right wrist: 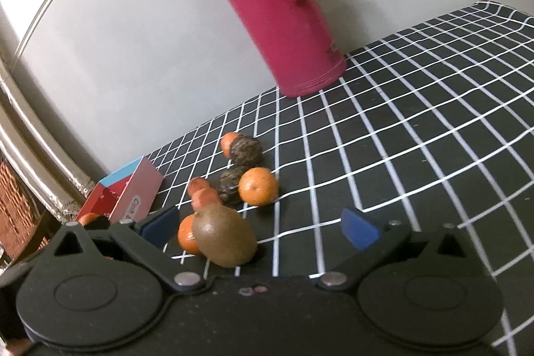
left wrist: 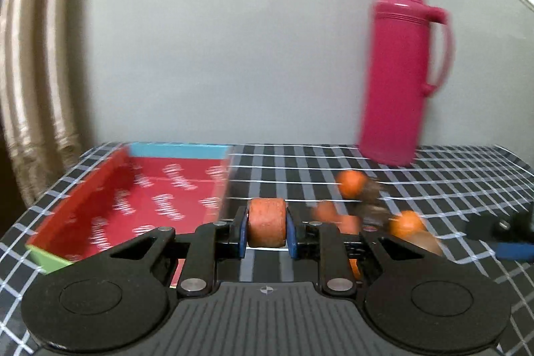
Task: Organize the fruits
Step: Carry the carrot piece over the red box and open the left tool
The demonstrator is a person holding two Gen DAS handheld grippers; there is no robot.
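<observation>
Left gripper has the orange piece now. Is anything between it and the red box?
Nothing visible blocks it. The left gripper is shut on the orange piece, and the red box lies open just to its left on the checked cloth. Only the box's near wall has to be cleared. The other fruit and the pink flask sit off to the right.

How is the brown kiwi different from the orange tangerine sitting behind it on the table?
The kiwi is brown and dull; the tangerine is bright orange. The kiwi is egg-shaped and looks bigger, though it lies nearer the camera; the tangerine is round. The kiwi lies between the open fingers of the right gripper, touching neither; the tangerine sits farther back, beside a dark bumpy fruit. Both rest on the checked tablecloth.
</observation>
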